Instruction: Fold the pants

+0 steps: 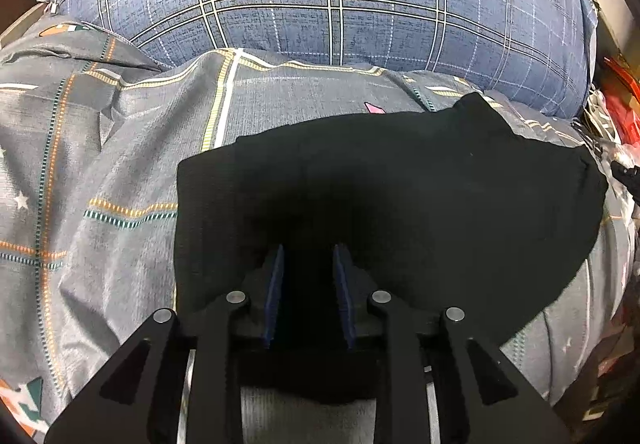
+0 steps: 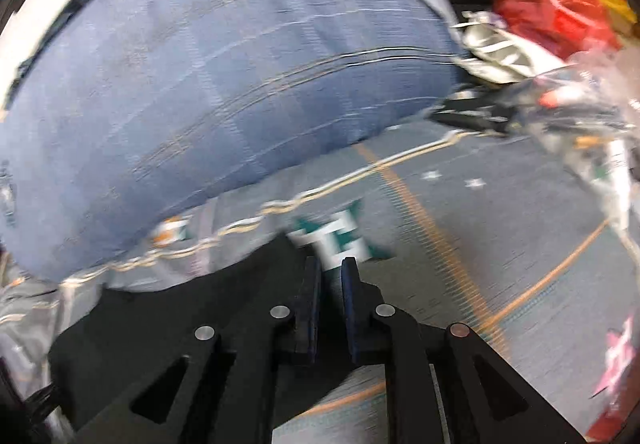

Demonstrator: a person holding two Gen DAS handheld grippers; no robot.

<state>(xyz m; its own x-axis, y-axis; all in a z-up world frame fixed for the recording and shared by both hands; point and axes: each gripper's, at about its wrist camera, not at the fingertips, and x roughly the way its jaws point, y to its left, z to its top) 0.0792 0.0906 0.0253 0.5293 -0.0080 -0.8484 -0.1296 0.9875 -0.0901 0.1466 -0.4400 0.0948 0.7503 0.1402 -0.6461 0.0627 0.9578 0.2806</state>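
Black pants [image 1: 400, 196] lay on the bed sheet [image 1: 100, 164], already folded down to a compact, roughly squarish bundle, sitting at center to 3 o'clock in the left wrist view, just below the blue plaid pillow [image 1: 320, 4] at 12 o'clock. Left gripper [image 1: 308, 256] hovered over the near edge of the bundle, fingers spread apart with nothing between them; contact with the cloth could not be told, black on black. Right gripper [image 2: 330, 268] was at the bundle's edge in a motion-blurred view, fingers close together with a narrow gap, patterned sheet visible between the tips, nothing pinched. Pants in that view showed only at 7 to 9 o'clock under the gripper body. Clutter of red boxes [image 2: 560, 4] and plastic wrap sat at 1 to 2 o'clock, well apart from the pants. Judged: folding looked mostly or fully done, at most a final smoothing or one more fold left.
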